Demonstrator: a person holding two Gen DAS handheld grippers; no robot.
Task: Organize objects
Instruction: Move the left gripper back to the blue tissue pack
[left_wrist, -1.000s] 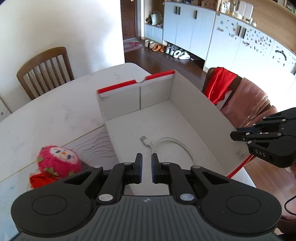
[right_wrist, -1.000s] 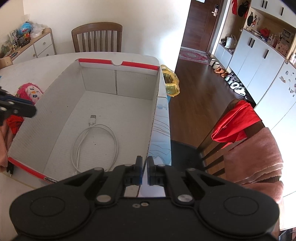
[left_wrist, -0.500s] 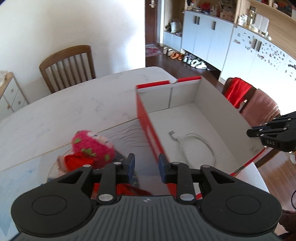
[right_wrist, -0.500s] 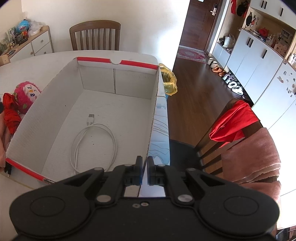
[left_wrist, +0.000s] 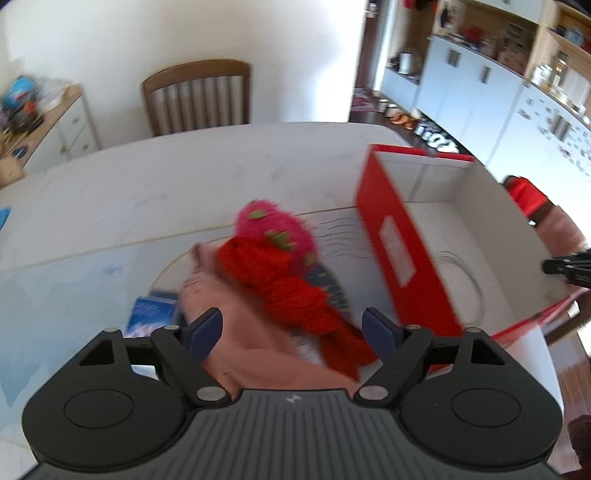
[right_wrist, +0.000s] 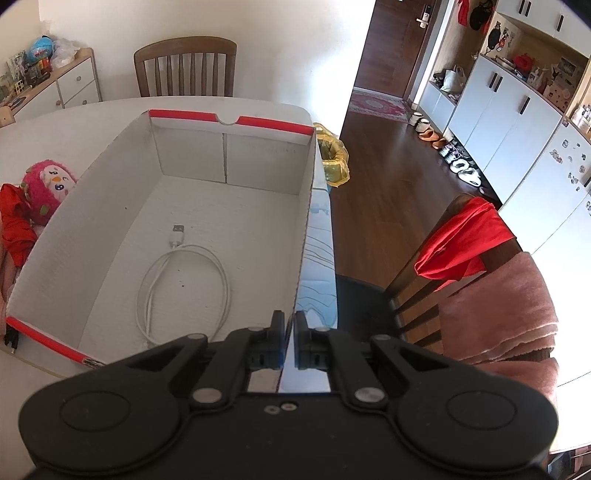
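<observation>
The red cloth (left_wrist: 291, 295) lies bunched on the table (left_wrist: 147, 192), just ahead of the left gripper (left_wrist: 291, 332) and a little right of its midline. A pink plush toy (left_wrist: 273, 229) sits against the cloth's far end, and a pale pink cloth (left_wrist: 251, 332) spreads under it, running back between the gripper's fingers. The jaws are opening, already wide, with cloth lying below the gap and no pad pressing on anything. To the gripper's right stands the box (left_wrist: 399, 258), red outside and white inside, with a white cable (right_wrist: 184, 288) coiled on its floor.

The right gripper (right_wrist: 290, 336) is closed, its fingers pinching the near right wall of the box, apparently to steady it.

The step in hand looks like the reach for the next item to go in the box, most likely the red cloth. The next move calls for lowering the open fingers to straddle the bunched part, then closing on the red cloth alone without catching the pink one beneath.
</observation>
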